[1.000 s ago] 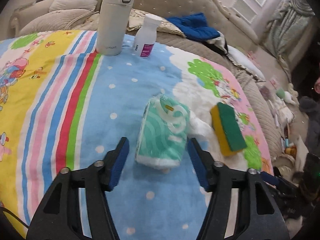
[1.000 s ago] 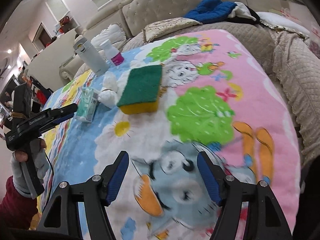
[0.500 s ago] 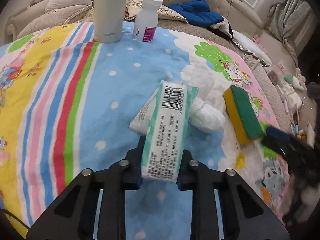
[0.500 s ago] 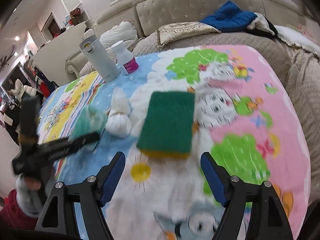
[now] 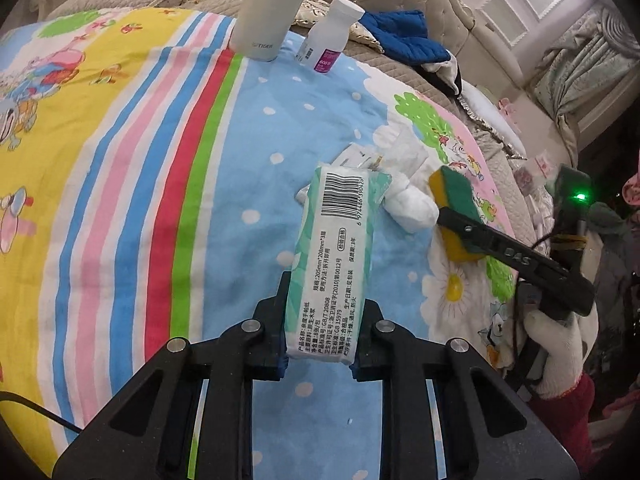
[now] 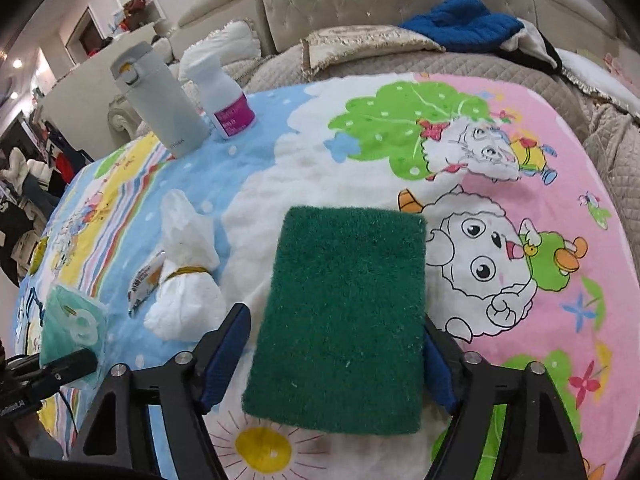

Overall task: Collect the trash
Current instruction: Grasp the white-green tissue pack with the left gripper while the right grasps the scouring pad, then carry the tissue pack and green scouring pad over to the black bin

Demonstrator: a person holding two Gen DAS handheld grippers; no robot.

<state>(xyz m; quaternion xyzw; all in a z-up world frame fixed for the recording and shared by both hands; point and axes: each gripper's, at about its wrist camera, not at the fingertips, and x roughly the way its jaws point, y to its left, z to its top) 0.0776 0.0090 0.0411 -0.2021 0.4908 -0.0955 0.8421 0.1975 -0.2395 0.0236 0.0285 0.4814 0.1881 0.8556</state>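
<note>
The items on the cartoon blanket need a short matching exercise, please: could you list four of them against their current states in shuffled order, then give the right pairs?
Things:
1. tissue pack
2. sponge
3. thermos
4. wadded tissue

States:
A. standing upright beside the white bottle
B. clamped in the left tongs
C. tied round with a band, lying free
D. between the closing right tongs

Pairs: 1-B, 2-D, 3-A, 4-C

L hand-held gripper [image 5: 320, 350]: angled down, jaws nearly together, pads clamped on both sides of a tissue pack [image 5: 335, 264]. R hand-held gripper [image 6: 332, 360]: angled down, jaws closing w/ a sponge [image 6: 340, 320] between them; R pad at sponge edge, L pad just beside it. White-gloved hand [image 5: 560, 356], red sleeve, grips R handle.
</note>
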